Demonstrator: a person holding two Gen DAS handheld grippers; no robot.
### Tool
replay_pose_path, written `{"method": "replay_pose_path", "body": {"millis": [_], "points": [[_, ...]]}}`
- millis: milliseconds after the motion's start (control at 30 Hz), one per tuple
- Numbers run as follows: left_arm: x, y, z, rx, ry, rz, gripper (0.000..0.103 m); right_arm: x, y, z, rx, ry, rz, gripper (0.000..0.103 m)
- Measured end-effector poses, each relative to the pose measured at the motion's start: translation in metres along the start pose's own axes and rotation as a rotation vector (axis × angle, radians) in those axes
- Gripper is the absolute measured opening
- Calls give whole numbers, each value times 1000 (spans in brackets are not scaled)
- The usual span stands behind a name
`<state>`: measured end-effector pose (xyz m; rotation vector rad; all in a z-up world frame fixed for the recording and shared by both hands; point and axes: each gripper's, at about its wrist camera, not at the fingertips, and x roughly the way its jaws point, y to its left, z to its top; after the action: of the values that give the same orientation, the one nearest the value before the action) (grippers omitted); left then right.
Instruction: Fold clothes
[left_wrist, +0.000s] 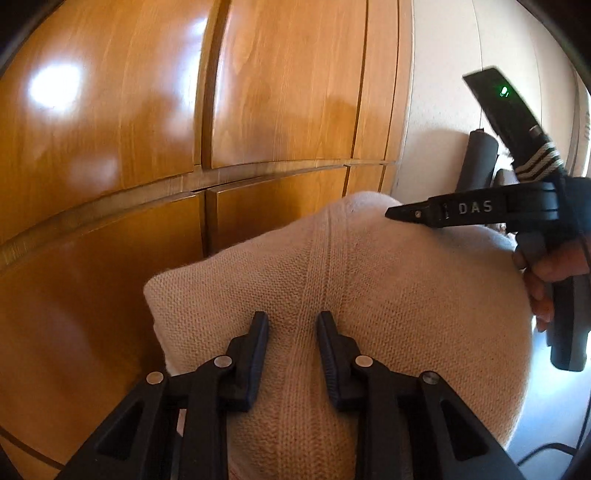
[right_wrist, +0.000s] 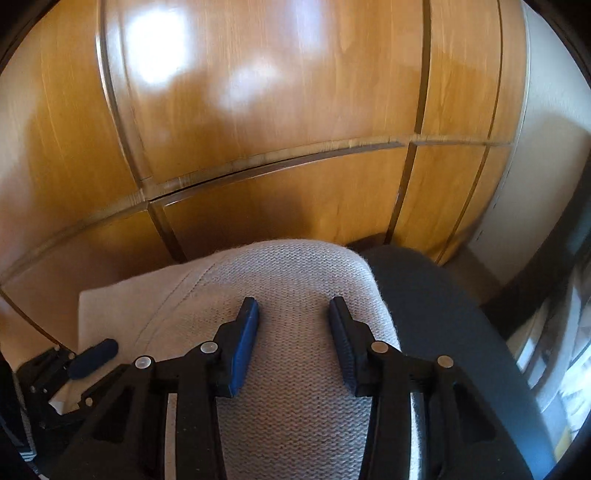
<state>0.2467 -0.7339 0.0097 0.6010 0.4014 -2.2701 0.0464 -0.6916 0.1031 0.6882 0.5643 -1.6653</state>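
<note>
Knitwear, a beige folded sweater (left_wrist: 351, 295), lies before the wooden wardrobe (left_wrist: 147, 129), its ribbed seam running away from both grippers. Left gripper (left_wrist: 291, 325) and right gripper (right_wrist: 293, 310) hover above it, jaws spread, gripping nothing.

The sweater (left_wrist: 369, 295) is coarse, matt beige knit. Behind it at twelve o'clock, the wardrobe (left_wrist: 147, 110) is glossy varnished wood. Each tool (right_wrist: 293, 310) is matt black plastic.

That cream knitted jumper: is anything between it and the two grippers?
Nothing visible. The knitted jumper lies directly beneath the left gripper and the right gripper, both with jaws apart.
</note>
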Motion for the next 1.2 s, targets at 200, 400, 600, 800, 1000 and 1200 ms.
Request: {"method": "replay_pose_path", "body": {"millis": [200, 400, 600, 800, 1000, 1200], "points": [[-56, 1, -3, -110, -83, 13, 29, -91, -2, -42, -13, -235, 25, 46], [-84, -2, -30, -193, -57, 29, 29, -82, 11, -105, -61, -136, -58, 46], [-142, -17, -58, -319, -34, 54, 29, -137, 13, -139, 100, -257, 27, 53], [-194, -67, -88, -277, 24, 105, 29, -206, 37, -208, 232, -249, 41, 83], [-244, -111, -103, -200, 22, 181, 29, -224, 48, -268, 325, -104, -45, 83], [-281, -141, -98, -184, 27, 260, 30, -247, 64, -272, 302, -120, -44, 83]]}}
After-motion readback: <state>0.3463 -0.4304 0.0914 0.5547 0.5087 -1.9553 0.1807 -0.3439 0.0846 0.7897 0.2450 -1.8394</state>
